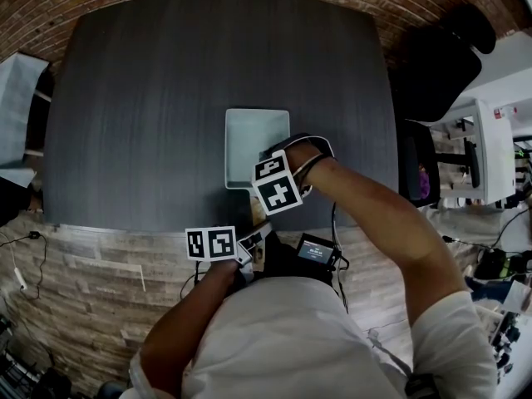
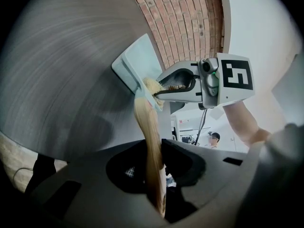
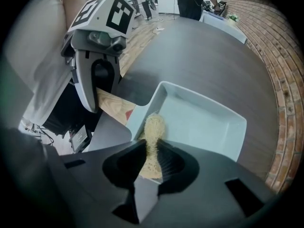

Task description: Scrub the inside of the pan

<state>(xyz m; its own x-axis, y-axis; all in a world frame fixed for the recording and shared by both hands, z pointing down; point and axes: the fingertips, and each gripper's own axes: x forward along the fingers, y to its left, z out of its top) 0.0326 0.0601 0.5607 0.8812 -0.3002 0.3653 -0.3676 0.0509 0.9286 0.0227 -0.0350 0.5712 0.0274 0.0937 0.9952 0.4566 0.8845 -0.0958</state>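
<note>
I've got the L gripper point(image 2: 154, 175) w/ fingers clamped on the pan's wooden handle point(image 2: 148, 132). The pan point(image 3: 204, 120) is pale blue-grey, rectangular and shallow, and sits flat on the dark surface point(image 1: 150, 98) nr its front edge. The R gripper point(image 3: 151, 158) points down, fingers pinched on a yellowish scrub pad point(image 3: 154, 129) at the pan's handle-side corner.

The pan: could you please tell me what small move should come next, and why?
Probably sweep the scrubber, held in the right claw, across the pan floor: it sits only at the near corner by the handle, which the left claw grips.
</note>
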